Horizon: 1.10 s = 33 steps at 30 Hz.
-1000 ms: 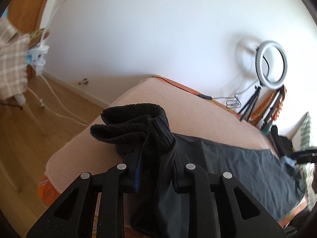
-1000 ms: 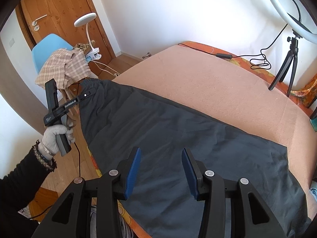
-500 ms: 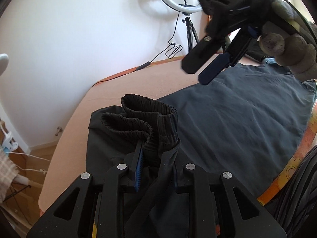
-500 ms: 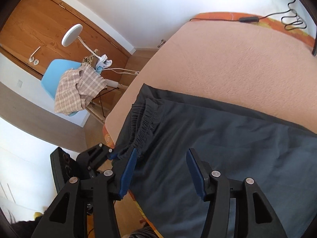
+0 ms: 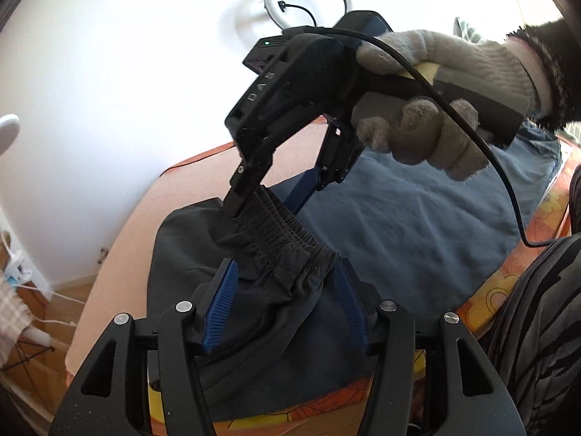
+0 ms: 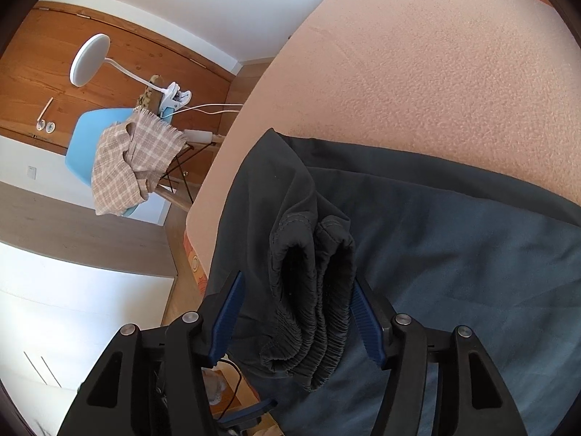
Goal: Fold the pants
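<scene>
Dark pants [image 5: 399,239] lie spread on a peach-covered bed [image 5: 203,189]. Their elastic waistband [image 5: 279,243] is bunched between the two grippers. My left gripper [image 5: 287,272] is open, and the bunched waistband lies loosely between its blue pads [image 5: 221,301]. My right gripper [image 5: 265,203], held in a grey gloved hand [image 5: 435,109], comes in from above with its fingers astride the far end of the waistband. In the right wrist view the gathered waistband [image 6: 312,301] sits between the spread pads of the right gripper [image 6: 297,283], and the pants [image 6: 454,254] run off to the right.
A ring light on a tripod [image 5: 308,3] stands by the white wall behind the bed. A blue chair [image 6: 98,134] with a checked cloth [image 6: 134,160] and a white clip lamp [image 6: 90,58] stand beside the bed on the wooden floor. The bed's orange edge [image 5: 508,276] is near me.
My left gripper has opened from its grip on the waistband. My right gripper has moved in from above the pants and now straddles the far end of the waistband.
</scene>
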{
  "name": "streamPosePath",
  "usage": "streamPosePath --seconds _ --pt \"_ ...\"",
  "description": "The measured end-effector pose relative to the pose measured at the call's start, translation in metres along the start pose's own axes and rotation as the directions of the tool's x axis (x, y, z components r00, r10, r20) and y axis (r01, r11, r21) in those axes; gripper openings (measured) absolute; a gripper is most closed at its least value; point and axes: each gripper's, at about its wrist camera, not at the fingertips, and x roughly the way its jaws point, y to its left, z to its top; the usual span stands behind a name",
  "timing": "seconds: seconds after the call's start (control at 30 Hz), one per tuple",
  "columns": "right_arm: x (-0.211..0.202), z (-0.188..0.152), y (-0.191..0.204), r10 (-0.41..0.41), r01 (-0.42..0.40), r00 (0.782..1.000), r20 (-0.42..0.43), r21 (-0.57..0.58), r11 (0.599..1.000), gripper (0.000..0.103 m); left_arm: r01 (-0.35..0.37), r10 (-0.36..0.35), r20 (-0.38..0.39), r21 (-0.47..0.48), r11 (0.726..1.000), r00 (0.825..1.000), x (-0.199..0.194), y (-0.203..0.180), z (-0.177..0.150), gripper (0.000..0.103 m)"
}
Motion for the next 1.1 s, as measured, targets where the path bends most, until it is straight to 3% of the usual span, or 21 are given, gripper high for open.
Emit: streamPosePath --seconds 0.07,0.17,0.27,0.33,0.4,0.43,0.47,0.5,0.53,0.63,0.8,0.97,1.1 --pt "0.001 -0.001 -0.004 -0.001 0.001 1.0 0.002 0.012 1.0 0.062 0.011 -0.012 -0.024 -0.015 1.0 1.0 0.006 0.006 -0.001 0.054" --pt "0.002 -0.004 -0.01 0.002 -0.003 1.0 0.005 0.03 1.0 0.062 0.09 -0.091 -0.036 -0.031 0.995 0.995 0.015 0.006 0.004 0.054" --pt "0.006 -0.006 -0.01 0.006 -0.006 1.0 0.019 0.035 0.999 0.062 0.196 -0.199 -0.061 -0.052 0.979 0.978 0.024 0.0 0.007 0.054" --pt "0.006 -0.006 -0.008 -0.003 0.003 1.0 0.029 0.029 1.0 0.062 0.214 -0.217 -0.056 -0.042 0.976 0.975 0.027 -0.009 0.008 0.054" --pt "0.006 -0.007 -0.006 -0.018 0.017 0.999 0.04 0.02 1.0 0.052 0.216 -0.218 -0.051 -0.048 0.975 0.975 0.028 -0.013 0.01 0.054" --pt "0.007 -0.007 -0.005 -0.032 0.032 0.999 0.038 0.012 0.999 0.035 0.222 -0.225 -0.046 -0.065 0.973 0.973 0.028 -0.012 0.011 0.054" --pt "0.009 -0.007 -0.005 -0.043 0.043 0.999 0.03 0.008 0.999 0.025 0.227 -0.231 -0.042 -0.084 0.97 0.972 0.027 -0.01 0.012 0.054" --pt "0.008 -0.008 -0.006 -0.055 0.055 0.998 0.039 0.012 0.998 0.022 0.229 -0.233 -0.039 -0.098 0.969 0.972 0.026 -0.008 0.013 0.054" --pt "0.007 -0.009 -0.007 -0.053 0.052 0.997 0.048 0.021 0.998 0.017 0.226 -0.231 -0.038 -0.105 0.968 0.972 0.023 -0.006 0.014 0.054" --pt "-0.001 -0.013 -0.01 -0.035 0.033 0.996 0.076 0.036 0.999 0.014 0.196 -0.199 -0.017 -0.117 0.974 0.98 -0.004 0.004 0.015 0.054" --pt "-0.027 -0.026 -0.017 -0.007 0.002 0.995 0.1 0.054 0.999 0.014 0.111 -0.104 0.041 -0.215 0.97 0.994 -0.049 0.032 0.015 0.054" --pt "-0.064 -0.046 -0.025 -0.021 0.011 0.993 0.119 0.089 0.996 0.014 0.04 -0.035 0.024 -0.264 0.964 0.999 -0.06 0.05 0.014 0.055" --pt "-0.1 -0.063 -0.032 -0.05 0.036 0.988 0.144 0.1 0.994 0.014 0.061 -0.057 0.023 -0.327 0.943 0.998 -0.057 0.062 0.017 0.055"
